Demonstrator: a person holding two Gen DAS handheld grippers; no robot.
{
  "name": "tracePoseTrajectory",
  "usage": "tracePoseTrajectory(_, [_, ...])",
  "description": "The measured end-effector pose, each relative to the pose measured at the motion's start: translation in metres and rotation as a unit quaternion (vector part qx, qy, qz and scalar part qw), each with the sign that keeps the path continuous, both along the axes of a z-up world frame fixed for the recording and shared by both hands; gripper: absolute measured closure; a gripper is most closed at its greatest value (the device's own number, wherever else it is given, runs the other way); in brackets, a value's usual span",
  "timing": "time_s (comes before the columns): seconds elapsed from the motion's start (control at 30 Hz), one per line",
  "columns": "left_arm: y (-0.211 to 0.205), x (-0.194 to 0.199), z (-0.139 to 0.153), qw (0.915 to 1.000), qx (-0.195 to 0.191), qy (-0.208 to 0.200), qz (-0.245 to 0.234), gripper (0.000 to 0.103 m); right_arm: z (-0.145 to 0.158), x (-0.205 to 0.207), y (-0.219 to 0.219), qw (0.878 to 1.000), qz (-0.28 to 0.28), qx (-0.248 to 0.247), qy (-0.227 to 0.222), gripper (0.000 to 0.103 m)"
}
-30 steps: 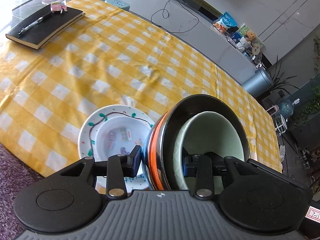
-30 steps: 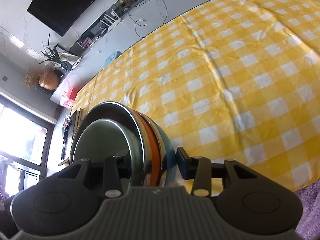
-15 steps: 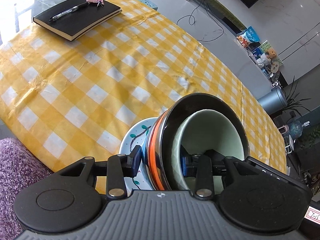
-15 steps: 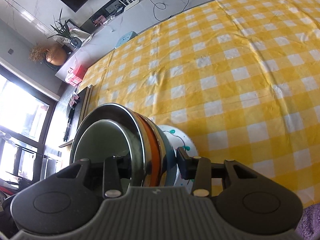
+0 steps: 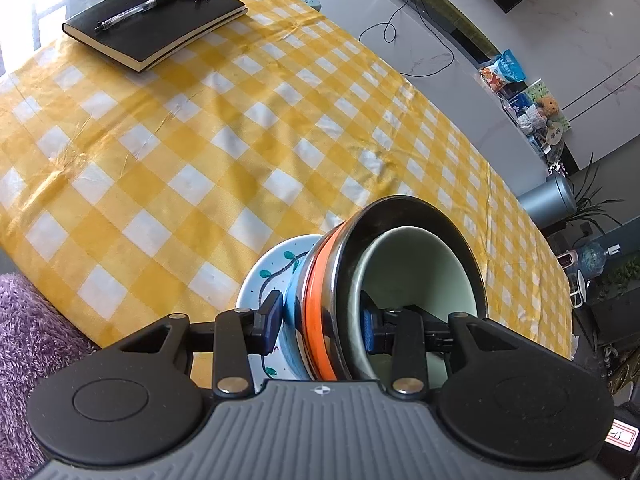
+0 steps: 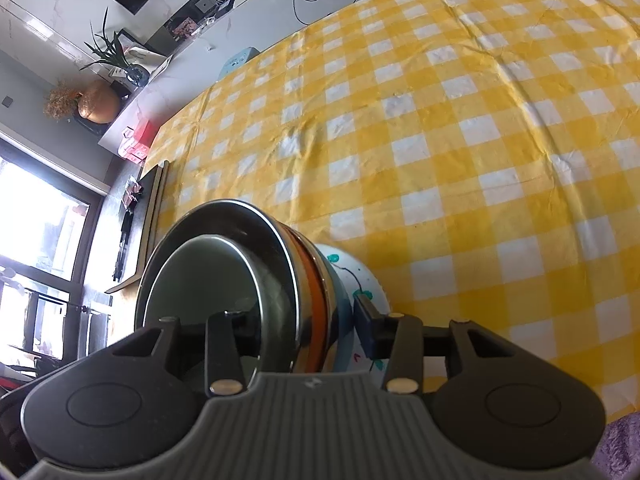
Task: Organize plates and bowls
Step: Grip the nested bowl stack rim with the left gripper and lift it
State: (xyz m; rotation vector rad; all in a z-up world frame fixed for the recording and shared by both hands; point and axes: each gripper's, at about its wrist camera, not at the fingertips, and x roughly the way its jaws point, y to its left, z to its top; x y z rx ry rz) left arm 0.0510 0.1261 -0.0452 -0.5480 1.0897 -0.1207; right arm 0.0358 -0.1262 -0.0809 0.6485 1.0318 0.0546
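Observation:
Both grippers hold one nested stack of bowls [image 5: 340,280], tilted on its side: a pale green bowl [image 5: 416,268] inside a steel bowl [image 5: 440,220], with orange and blue rims behind. My left gripper [image 5: 320,326] is shut on the stack's rims. My right gripper [image 6: 304,320] is shut on the same stack [image 6: 288,280] from the opposite side. A white painted plate [image 5: 272,268] lies on the yellow checked tablecloth [image 5: 200,160] right under the stack; it also shows in the right wrist view [image 6: 360,276]. Whether stack and plate touch is hidden.
A black notebook [image 5: 156,32] with a pen [image 5: 136,10] lies at the table's far left corner. A purple rug [image 5: 24,332] lies below the near table edge. A grey counter with cables and snack bags runs behind the table.
Both grippers have carried the bowl stack over the painted plate and lower. The plate was beside the stack a second ago and now lies mostly under it.

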Motion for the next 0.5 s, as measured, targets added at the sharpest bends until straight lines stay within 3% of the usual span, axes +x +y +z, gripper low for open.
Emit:
tracePoseTrajectory(0.3, [0.002, 0.000, -0.001, 0.9999, -0.011, -0.001, 0.003, 0.059, 0.002, 0.002, 0.000, 1.000, 0.010, -0.002, -0.011, 0.055])
tracePoseTrajectory(0.37, [0.001, -0.002, 0.001, 0.9999, -0.006, -0.008, 0.000, 0.058, 0.007, -0.002, 0.001, 1.000, 0.012, -0.006, -0.024, 0.050])
tracePoseTrajectory(0.5, [-0.003, -0.008, 0.011, 0.9992, 0.005, -0.038, -0.013, 0.044, 0.022, -0.009, 0.004, 0.997, 0.019, -0.040, -0.059, 0.038])
